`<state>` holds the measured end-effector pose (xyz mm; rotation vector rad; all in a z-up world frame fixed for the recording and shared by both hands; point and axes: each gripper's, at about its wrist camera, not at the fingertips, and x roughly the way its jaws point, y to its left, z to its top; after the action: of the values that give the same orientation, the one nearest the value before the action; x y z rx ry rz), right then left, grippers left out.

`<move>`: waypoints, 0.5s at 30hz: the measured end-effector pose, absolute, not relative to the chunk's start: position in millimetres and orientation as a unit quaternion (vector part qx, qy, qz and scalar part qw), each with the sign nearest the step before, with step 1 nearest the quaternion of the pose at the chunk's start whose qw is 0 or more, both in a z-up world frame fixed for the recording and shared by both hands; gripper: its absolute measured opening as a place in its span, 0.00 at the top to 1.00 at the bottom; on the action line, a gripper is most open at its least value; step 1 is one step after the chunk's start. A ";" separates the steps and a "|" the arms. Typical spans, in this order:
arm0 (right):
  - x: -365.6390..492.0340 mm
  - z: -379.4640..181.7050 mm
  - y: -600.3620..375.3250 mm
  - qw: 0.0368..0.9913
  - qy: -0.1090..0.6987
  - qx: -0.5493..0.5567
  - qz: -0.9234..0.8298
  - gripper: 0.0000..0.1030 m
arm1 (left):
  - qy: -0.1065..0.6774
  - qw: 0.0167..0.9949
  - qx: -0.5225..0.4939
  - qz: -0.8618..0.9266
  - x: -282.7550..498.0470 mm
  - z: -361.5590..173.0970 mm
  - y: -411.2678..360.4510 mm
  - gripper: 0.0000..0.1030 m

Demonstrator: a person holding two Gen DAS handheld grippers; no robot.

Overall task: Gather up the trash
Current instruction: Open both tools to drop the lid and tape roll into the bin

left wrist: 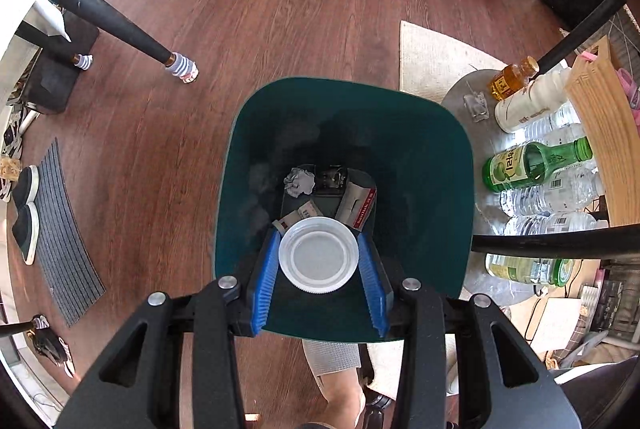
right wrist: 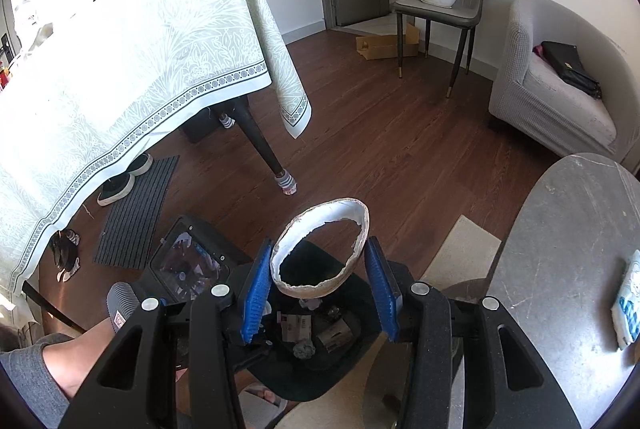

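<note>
Left hand-held gripper (left wrist: 319,261): clamped on a clear plastic lid (left wrist: 318,254), pointed straight down over the bin (left wrist: 420,133).
Right hand-held gripper (right wrist: 319,283): closed on a torn white ring (right wrist: 320,249), tilted above the bin.
Bin: dark green, on the floor (left wrist: 260,29), beside the tabletop (left wrist: 464,97).
Bin contents: crumpled paper (left wrist: 299,181), small cartons (left wrist: 356,203).
Tabletop: bottles (left wrist: 532,163), lying.

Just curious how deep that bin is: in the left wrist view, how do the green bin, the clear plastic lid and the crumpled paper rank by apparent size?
1. Green bin, by far the largest.
2. Clear plastic lid, though it sits much nearer the camera, which inflates it.
3. Crumpled paper at the bin's bottom, farther away, so truly unsure against the lid.
</note>
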<state>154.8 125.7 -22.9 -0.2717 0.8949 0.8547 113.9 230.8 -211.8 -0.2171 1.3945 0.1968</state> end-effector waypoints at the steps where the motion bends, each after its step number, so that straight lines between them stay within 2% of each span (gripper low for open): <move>1: 154.5 -26.9 129.7 0.804 0.421 -0.129 0.399 0.55 | 0.638 0.757 -0.107 0.092 112.9 -211.3 233.5 0.53; 4: 155.4 -39.1 139.5 0.799 0.433 -0.137 0.395 0.55 | 0.624 0.766 -0.125 0.091 107.8 -203.5 241.7 0.49; 15: 162.9 -80.0 163.0 0.788 0.461 -0.169 0.372 0.55 | 0.532 0.830 -0.120 0.115 87.5 -144.3 261.4 0.52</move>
<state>162.9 163.0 -80.0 -0.3651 0.9924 0.8011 87.5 261.4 -144.3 -0.2537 1.1295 0.2437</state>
